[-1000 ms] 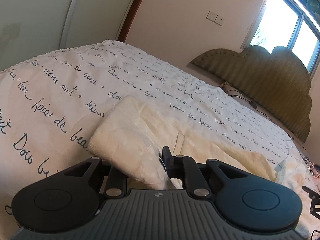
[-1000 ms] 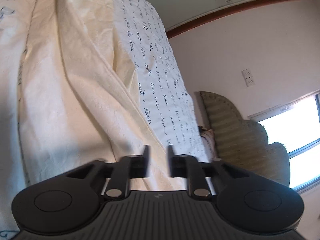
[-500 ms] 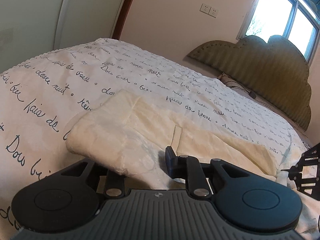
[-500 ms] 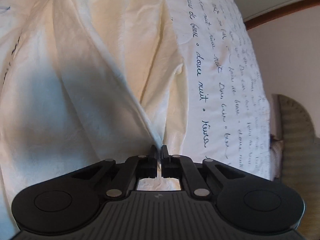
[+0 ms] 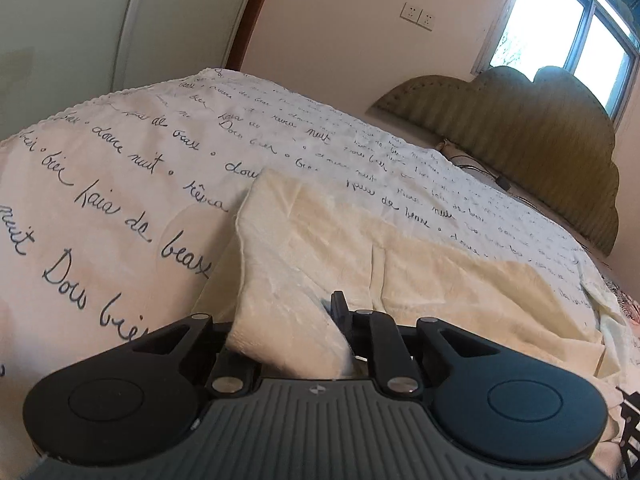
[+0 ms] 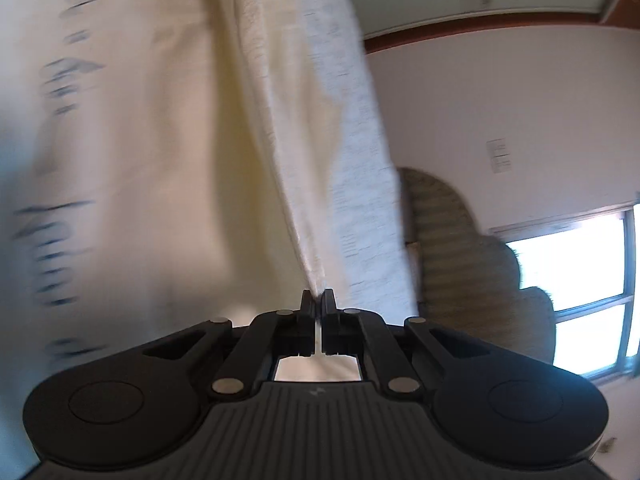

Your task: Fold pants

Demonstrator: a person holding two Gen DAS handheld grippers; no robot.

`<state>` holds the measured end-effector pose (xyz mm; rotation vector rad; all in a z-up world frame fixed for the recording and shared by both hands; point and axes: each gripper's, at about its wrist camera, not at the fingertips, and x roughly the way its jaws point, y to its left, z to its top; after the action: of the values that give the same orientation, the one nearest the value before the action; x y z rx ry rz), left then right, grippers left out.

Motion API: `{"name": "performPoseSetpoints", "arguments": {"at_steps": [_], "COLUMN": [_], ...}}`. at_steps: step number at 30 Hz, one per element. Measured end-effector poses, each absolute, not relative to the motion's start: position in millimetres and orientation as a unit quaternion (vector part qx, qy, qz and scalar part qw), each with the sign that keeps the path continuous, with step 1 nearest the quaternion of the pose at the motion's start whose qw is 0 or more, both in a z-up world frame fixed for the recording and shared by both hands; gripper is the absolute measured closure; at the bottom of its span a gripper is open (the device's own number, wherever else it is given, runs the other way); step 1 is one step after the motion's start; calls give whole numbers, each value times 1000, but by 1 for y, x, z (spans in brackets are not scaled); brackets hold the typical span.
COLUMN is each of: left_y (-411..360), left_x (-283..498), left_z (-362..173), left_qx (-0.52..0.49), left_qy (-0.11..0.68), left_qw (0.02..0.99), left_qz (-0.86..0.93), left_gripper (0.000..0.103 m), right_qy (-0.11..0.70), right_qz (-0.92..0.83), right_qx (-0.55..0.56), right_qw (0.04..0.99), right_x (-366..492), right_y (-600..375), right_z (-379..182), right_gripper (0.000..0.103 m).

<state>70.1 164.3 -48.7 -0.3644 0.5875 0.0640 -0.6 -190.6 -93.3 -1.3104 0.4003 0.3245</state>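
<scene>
since one second ago the right gripper [image 6: 318, 300] has shut its jaws on a thin edge of the cream pants [image 5: 420, 264] and swung, so its view is blurred. the left gripper [image 5: 288, 320] is closing on a thick fold of the pants, which lie on the bedspread [image 5: 120, 168]. lift both corners together and level, so the fold lands straight.

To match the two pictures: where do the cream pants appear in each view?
Left wrist: the cream pants lie centre and lower right, on the bedspread.
Right wrist: the cream pants fill the centre-left, blurred.
Shared landmark: the scalloped headboard, at right in both.
</scene>
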Motion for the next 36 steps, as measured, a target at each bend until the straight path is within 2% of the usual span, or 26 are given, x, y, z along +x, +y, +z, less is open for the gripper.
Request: {"name": "performPoseSetpoints", "arguments": {"at_steps": [5, 7, 11, 15, 16, 18, 21, 25, 28, 30, 33, 36], "left_y": [160, 159, 164, 173, 176, 186, 204, 213, 193, 179, 171, 167], "left_x": [62, 63, 56, 55, 55, 54, 49, 44, 42, 45, 56, 54], "left_z": [-45, -47, -47, -44, -44, -42, -33, -18, -4, 0, -5, 0], "left_qx": [-153, -137, -142, -138, -140, -152, -158, -172, -131, -87, -72, -100], "left_qy": [270, 273, 267, 262, 263, 257, 247, 241, 218, 201, 221, 212], "left_qw": [950, 951, 952, 953, 951, 948, 945, 943, 955, 961, 954, 955], "left_qz": [33, 38, 43, 67, 80, 113, 144, 154, 155, 168, 190, 181], "left_gripper": [84, 76, 73, 64, 56, 54, 61, 59, 55, 44, 45, 45], "right_qy": [207, 230, 226, 231, 232, 233, 229, 216, 262, 261, 226, 249], "right_qz": [151, 158, 154, 161, 159, 153, 151, 174, 224, 239, 202, 193], "right_qx": [-569, -548, -557, -534, -528, -525, -546, -576, -471, -388, -296, -215], "right_qw": [781, 789, 784, 797, 802, 804, 792, 769, 812, 851, 906, 925], "right_x": [3, 8, 6, -3, -1, -1, -7, -27, -28, -24, -9, 25], "right_y": [-189, -191, -188, -191, -192, -190, -187, -191, -212, -230, -245, -252], "right_z": [-104, -102, -107, -101, -101, -103, -104, -96, -59, -35, -17, -25], "right_gripper": [101, 101, 101, 101, 101, 99, 97, 96, 96, 96, 95, 95]}}
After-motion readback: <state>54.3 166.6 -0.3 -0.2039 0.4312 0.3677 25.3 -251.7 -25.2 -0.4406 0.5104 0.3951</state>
